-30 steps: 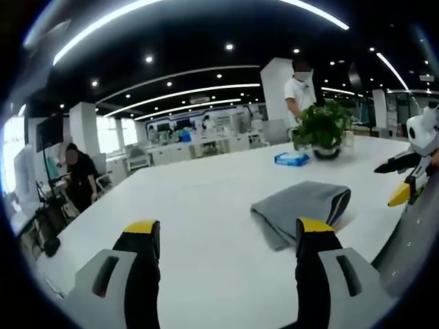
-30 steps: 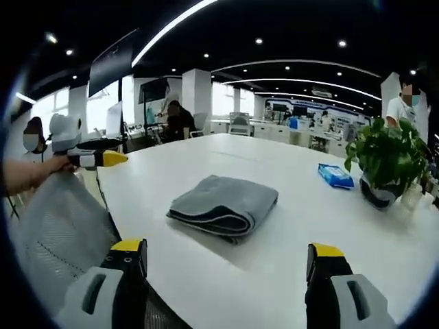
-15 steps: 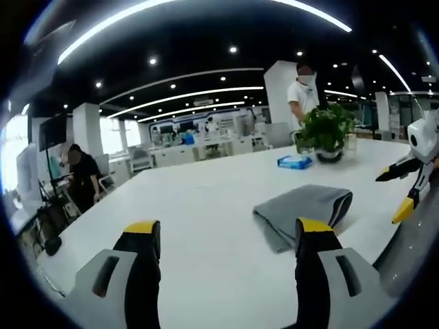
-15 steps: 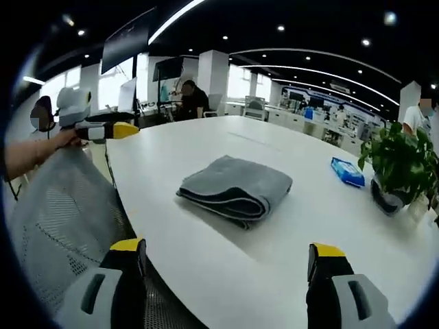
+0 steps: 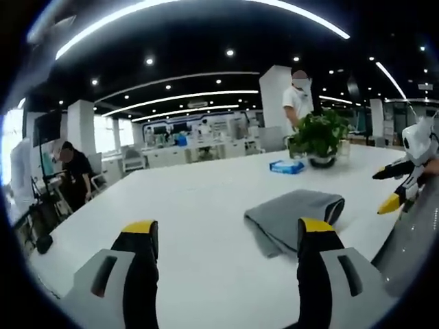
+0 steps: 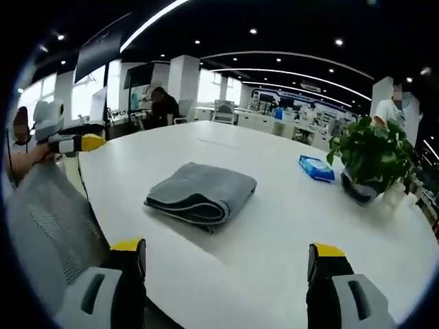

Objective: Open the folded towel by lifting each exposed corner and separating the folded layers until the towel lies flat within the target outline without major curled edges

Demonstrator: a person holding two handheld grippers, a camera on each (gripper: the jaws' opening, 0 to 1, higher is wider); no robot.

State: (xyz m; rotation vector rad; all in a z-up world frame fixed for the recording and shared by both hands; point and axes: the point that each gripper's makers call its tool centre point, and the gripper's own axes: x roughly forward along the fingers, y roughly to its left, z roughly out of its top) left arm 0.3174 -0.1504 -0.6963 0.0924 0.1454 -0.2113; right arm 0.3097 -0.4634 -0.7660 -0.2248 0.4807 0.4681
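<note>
a grey towel lies folded on a white table, its rounded fold facing near, layered edges showing along the near left side. the right gripper sits low and near, its yellow-tipped jaws wide apart, with nothing between them, short of the towel. far right stand a plant in a dark pot and, just left of it, a blue pack. at the far left the left gripper, held by a hand, hangs off the table edge above a mesh chair. a person sits beyond the table, another stands behind the plant.
</note>
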